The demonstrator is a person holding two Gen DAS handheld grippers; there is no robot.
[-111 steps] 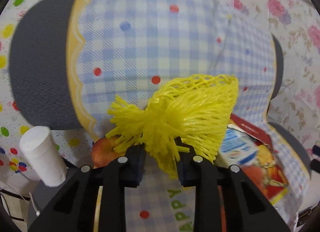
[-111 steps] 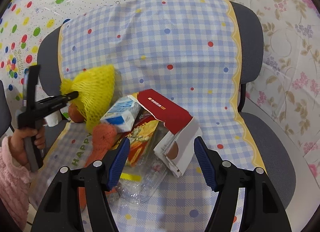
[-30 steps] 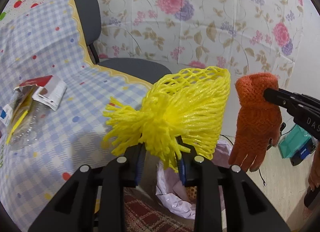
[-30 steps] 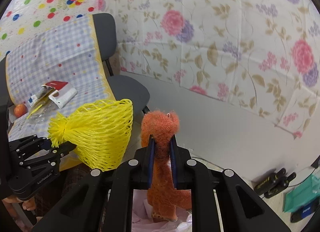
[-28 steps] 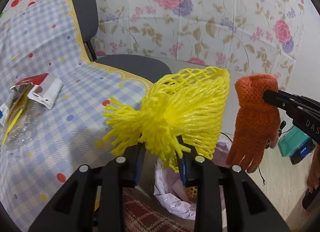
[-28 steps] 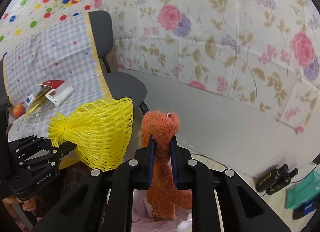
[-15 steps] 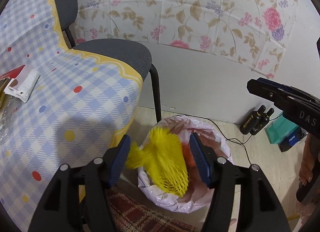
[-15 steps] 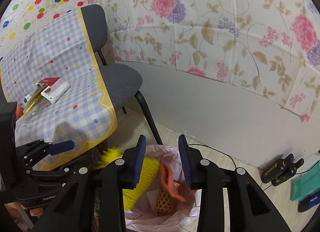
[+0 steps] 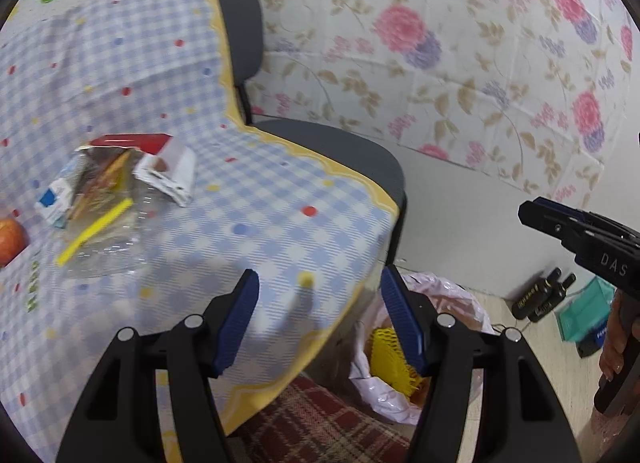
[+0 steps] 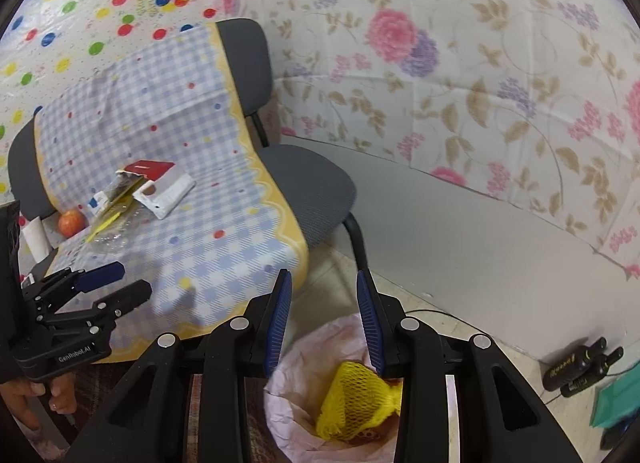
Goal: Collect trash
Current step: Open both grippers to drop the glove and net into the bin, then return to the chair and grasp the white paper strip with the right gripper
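Observation:
The yellow foam net (image 10: 356, 403) lies inside the pink-lined trash bin (image 10: 304, 359) on the floor; it also shows in the left wrist view (image 9: 390, 359). My right gripper (image 10: 326, 319) is open and empty just above the bin. My left gripper (image 9: 320, 323) is open and empty over the edge of the checkered cloth (image 9: 248, 223), left of the bin (image 9: 452, 295). On the cloth lie a red-and-white carton (image 9: 160, 159), a clear plastic bottle (image 9: 104, 239), wrappers (image 9: 80, 187) and an apple (image 9: 10, 237).
A grey chair (image 10: 304, 179) holds the cloth, with a floral wall behind. Two black bottles (image 10: 580, 367) and a teal box (image 10: 616, 399) stand on the floor at right. A white paper roll (image 10: 34, 239) stands beside the apple. A plaid rug (image 9: 320, 423) lies under the bin.
Both grippers opened and dropped the yellow net and the orange glove into the bin. Both have since swung back left toward the chair and the cloth.

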